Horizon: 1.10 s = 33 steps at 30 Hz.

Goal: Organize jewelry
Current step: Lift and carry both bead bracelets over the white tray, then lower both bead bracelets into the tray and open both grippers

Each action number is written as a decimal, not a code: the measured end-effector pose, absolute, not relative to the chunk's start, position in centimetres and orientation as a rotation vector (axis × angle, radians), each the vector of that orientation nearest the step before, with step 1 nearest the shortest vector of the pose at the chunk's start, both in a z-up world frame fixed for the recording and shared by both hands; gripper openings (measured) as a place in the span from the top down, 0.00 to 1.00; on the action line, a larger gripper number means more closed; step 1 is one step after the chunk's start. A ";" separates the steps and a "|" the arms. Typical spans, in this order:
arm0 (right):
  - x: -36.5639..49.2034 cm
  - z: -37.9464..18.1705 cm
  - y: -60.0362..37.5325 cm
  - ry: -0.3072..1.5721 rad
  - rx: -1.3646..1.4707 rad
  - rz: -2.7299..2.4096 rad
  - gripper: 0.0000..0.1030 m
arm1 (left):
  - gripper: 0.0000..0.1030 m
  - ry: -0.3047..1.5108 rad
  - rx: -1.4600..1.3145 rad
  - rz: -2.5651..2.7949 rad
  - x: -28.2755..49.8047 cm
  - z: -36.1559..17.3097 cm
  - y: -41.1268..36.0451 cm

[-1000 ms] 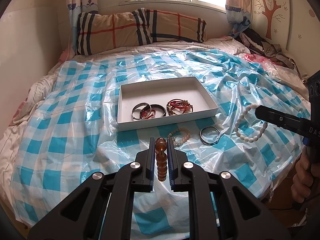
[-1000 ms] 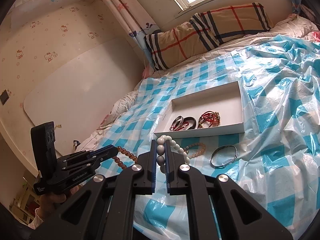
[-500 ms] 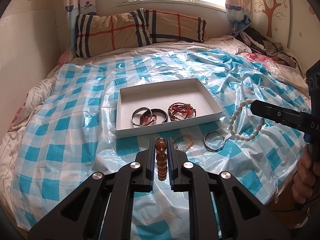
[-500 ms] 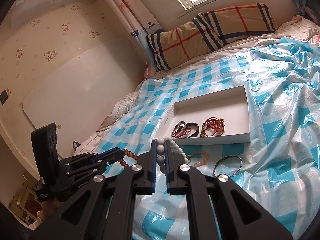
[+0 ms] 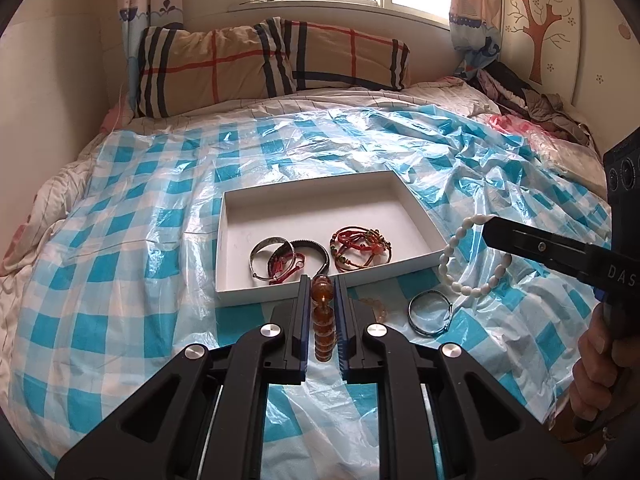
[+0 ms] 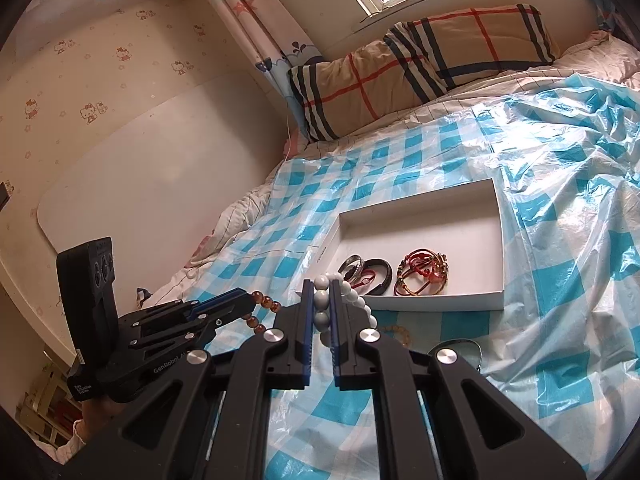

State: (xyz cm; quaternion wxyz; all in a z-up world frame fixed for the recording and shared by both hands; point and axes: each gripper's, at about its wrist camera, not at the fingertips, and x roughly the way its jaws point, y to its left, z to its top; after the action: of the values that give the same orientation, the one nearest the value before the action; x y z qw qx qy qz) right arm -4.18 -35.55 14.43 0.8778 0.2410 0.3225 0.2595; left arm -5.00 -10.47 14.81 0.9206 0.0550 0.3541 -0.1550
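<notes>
Jewelry is on the move: the amber bead bracelet (image 5: 322, 316) stays pinched between the fingers of the left gripper (image 5: 322, 312), low in the centre of the left wrist view, and the white bead bracelet (image 6: 334, 308) stays pinched in the right gripper (image 6: 320, 312). Since a second ago both grippers have come forward, and the white box (image 5: 240, 292) now sits larger and nearer, its near rim just past the left fingertips. The white bracelet (image 5: 466, 260) dangles at the right of the left view, now beside the box's right corner rather than out over the sheet.

Inside the box, along the near wall: a silver bangle (image 5: 264, 258), a black band (image 5: 316, 250) and a tangle of red cords (image 5: 360, 248). On the blue checked plastic sheet (image 5: 120, 300) in front of the box lie a pale bead bracelet (image 5: 378, 308), partly hidden by the left gripper's right finger, and a metal bangle (image 5: 430, 314) just to its right. Plaid pillows (image 5: 272, 60) line the top of the frame under the window. In the right wrist view the left gripper (image 6: 228, 306) shows at lower left, amber beads (image 6: 264, 308) hanging from its tip.
</notes>
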 end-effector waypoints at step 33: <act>6.3 9.5 -35.1 0.688 0.458 0.472 0.91 | 0.90 0.757 0.068 -0.375 6.6 10.1 -13.7</act>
State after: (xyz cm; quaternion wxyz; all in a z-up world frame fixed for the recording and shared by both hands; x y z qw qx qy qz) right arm 6.32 -35.11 9.53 0.8889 0.2205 0.3310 0.2273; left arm 6.60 -13.68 10.07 0.9115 0.0332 0.3673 -0.1818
